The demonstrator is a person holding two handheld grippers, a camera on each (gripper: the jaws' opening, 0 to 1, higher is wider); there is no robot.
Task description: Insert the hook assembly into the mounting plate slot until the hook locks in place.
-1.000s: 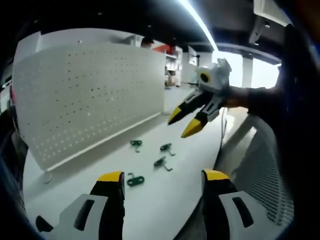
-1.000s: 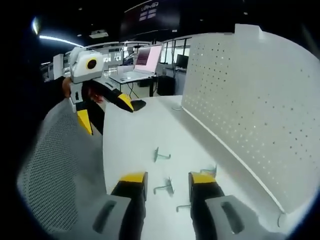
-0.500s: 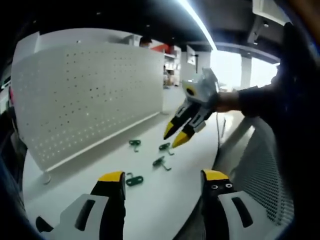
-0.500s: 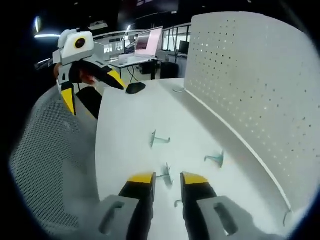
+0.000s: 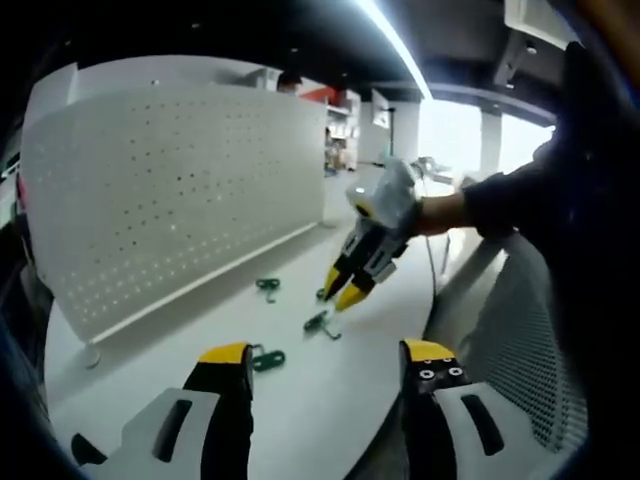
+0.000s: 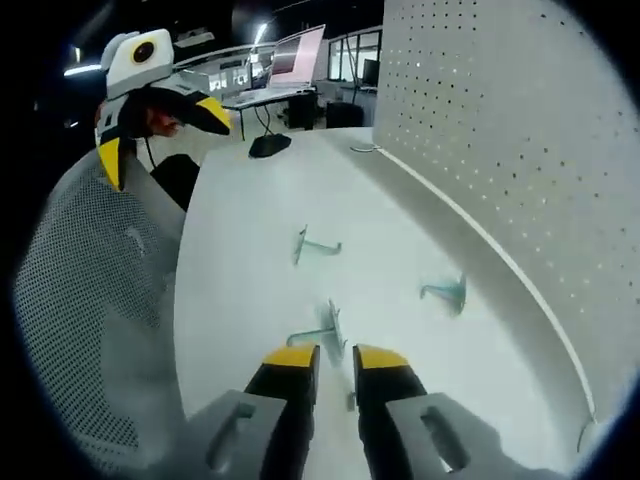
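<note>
A white perforated mounting plate [image 5: 170, 190] [image 6: 500, 130] stands upright along the table's far side. Several green hooks lie on the table in front of it [image 5: 268, 287] [image 5: 318, 322] [image 5: 268, 358]. My left gripper [image 5: 327, 355] stands open above the near table edge, and it shows at the upper left of the right gripper view [image 6: 160, 140]. My right gripper [image 6: 336, 357] hangs low over the table with only a narrow gap between its jaws. One hook [image 6: 322, 332] lies just ahead of its tips. From the left gripper view, the right gripper [image 5: 344, 288] points down among the hooks.
Two more hooks [image 6: 315, 245] [image 6: 445, 292] lie further along the white table [image 6: 240, 200]. A grey mesh chair back [image 6: 90, 300] [image 5: 530, 350] stands beside the table's edge. A laptop [image 6: 295, 65] and a dark mouse [image 6: 268, 145] sit beyond the table's end.
My right gripper has come down and forward to the hooks, and its jaws have narrowed from wide apart to a small gap. The left gripper has stayed put.
</note>
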